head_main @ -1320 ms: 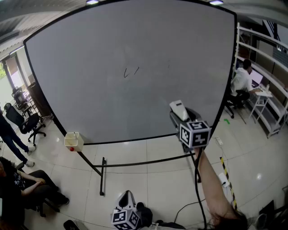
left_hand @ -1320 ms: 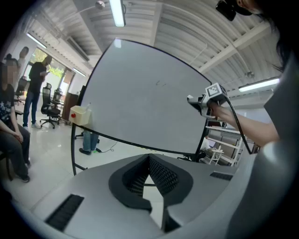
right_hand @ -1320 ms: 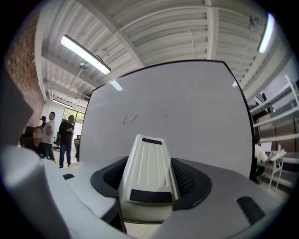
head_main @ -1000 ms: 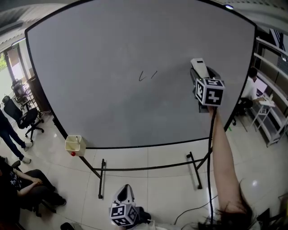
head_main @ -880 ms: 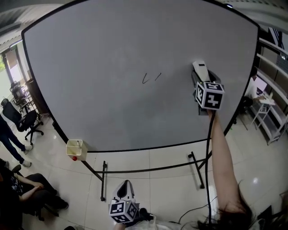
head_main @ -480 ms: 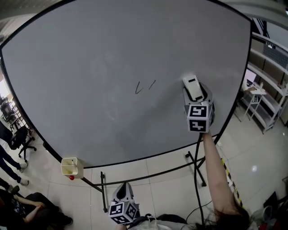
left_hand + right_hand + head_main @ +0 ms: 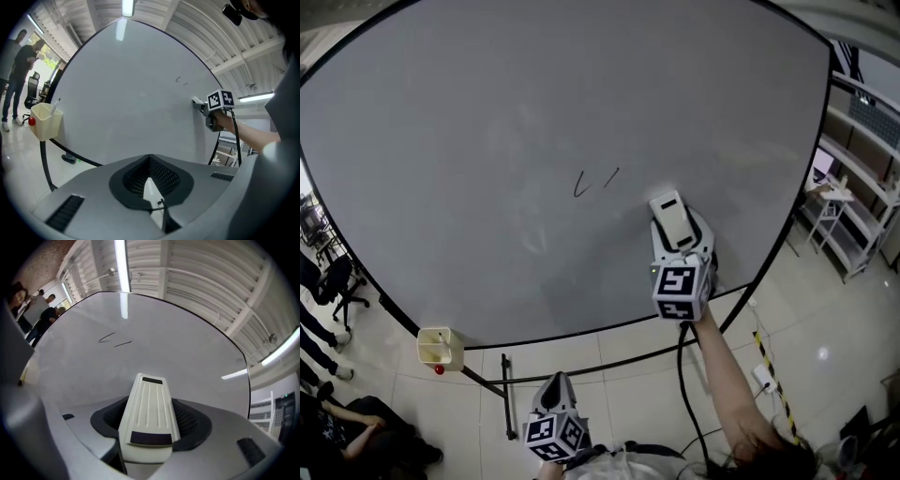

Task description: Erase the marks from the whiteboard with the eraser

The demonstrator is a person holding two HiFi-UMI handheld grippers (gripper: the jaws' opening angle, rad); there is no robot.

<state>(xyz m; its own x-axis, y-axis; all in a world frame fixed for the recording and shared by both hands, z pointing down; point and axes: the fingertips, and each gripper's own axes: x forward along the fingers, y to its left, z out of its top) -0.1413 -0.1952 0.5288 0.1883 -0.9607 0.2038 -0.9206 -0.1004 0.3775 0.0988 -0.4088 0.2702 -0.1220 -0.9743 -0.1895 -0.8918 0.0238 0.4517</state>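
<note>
- Evidently, the eraser (image 7: 149,404) was clamped between the fingers of the right gripper (image 7: 149,430), projecting toward the whiteboard (image 7: 469,122) for wiping.
- The marks (image 7: 595,180) were seen up-left of those fingertips, unerased.
- The left gripper (image 7: 151,190) was held low, fingers closed on nothing, presumably unneeded.

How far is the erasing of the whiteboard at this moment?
Done: the white ribbed plastic eraser is clamped in the right gripper. In hand: it is held before the grey whiteboard, lower right of the two short dark pen strokes. Left: both strokes, unwiped.
</note>
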